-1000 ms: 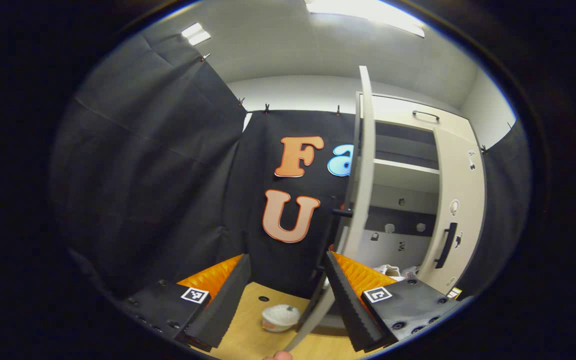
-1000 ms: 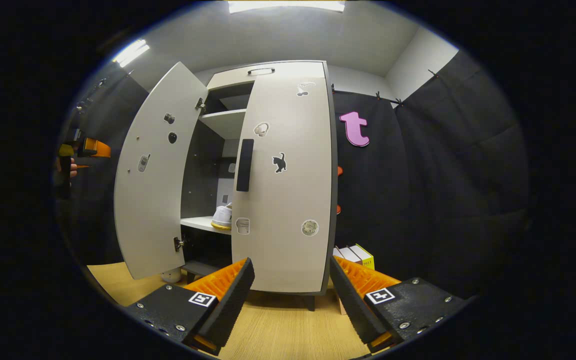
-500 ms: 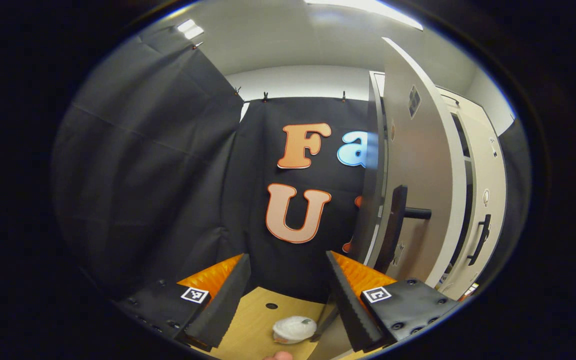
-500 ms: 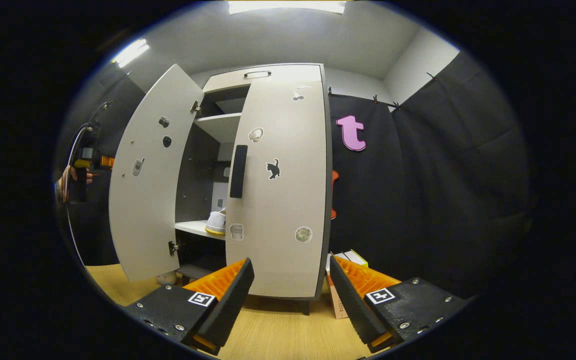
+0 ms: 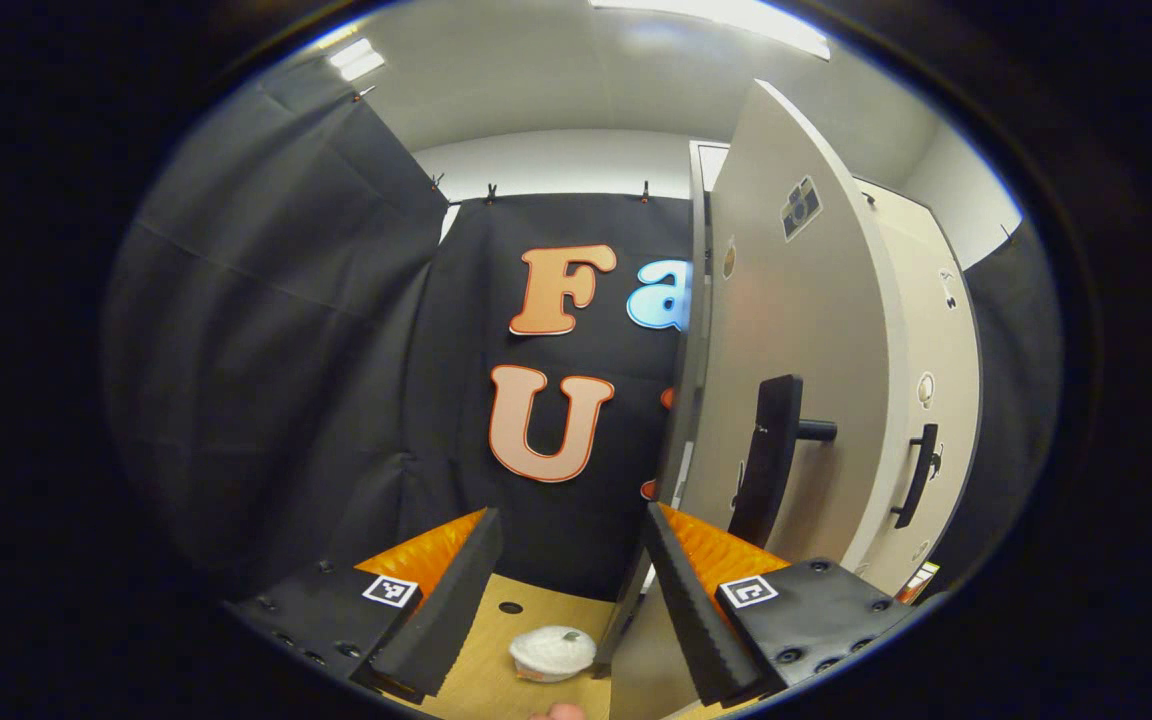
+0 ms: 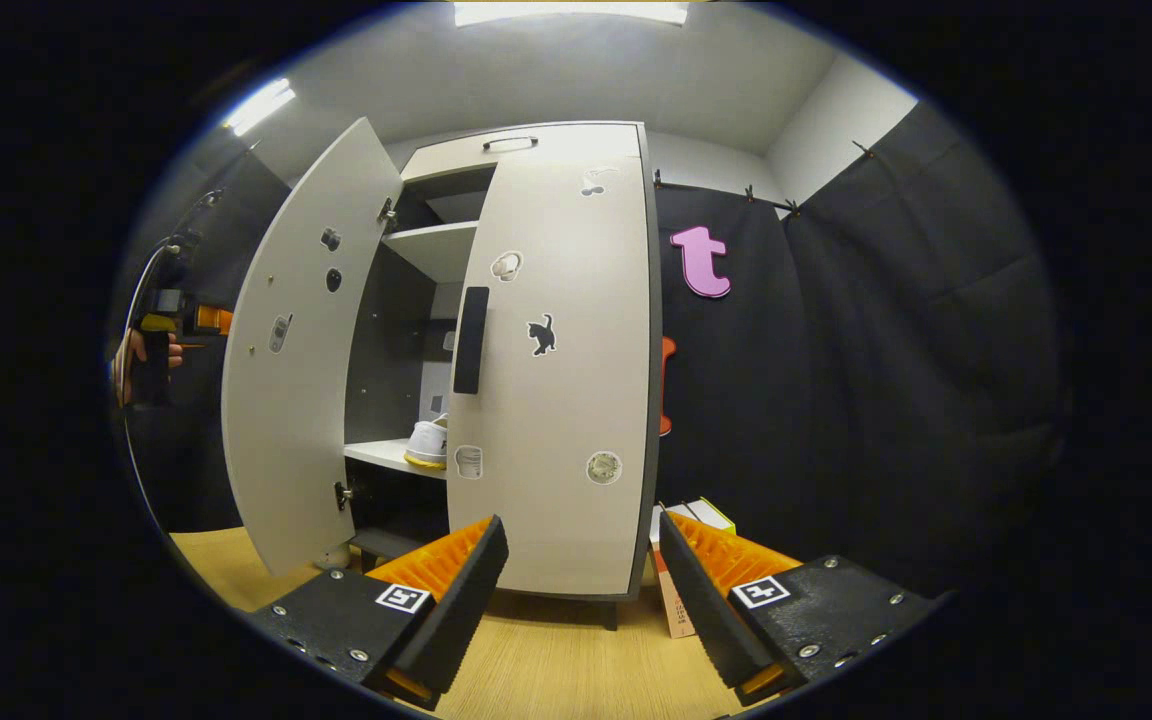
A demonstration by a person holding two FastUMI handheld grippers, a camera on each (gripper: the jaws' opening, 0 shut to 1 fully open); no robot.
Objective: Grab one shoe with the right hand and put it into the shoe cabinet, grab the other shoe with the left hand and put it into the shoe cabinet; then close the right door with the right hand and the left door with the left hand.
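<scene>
Only partly visible, a shoe (image 6: 431, 441) behind the right door (image 6: 556, 370).

Staged recording booth, not a real home — black cloth walls (image 6: 866, 330) clipped up all round, ceiling light panels (image 6: 571, 12), bare wood-look floor (image 6: 556, 670). Lone pale shoe cabinet (image 6: 556, 370) with stickers on its doors — a set prop.
</scene>
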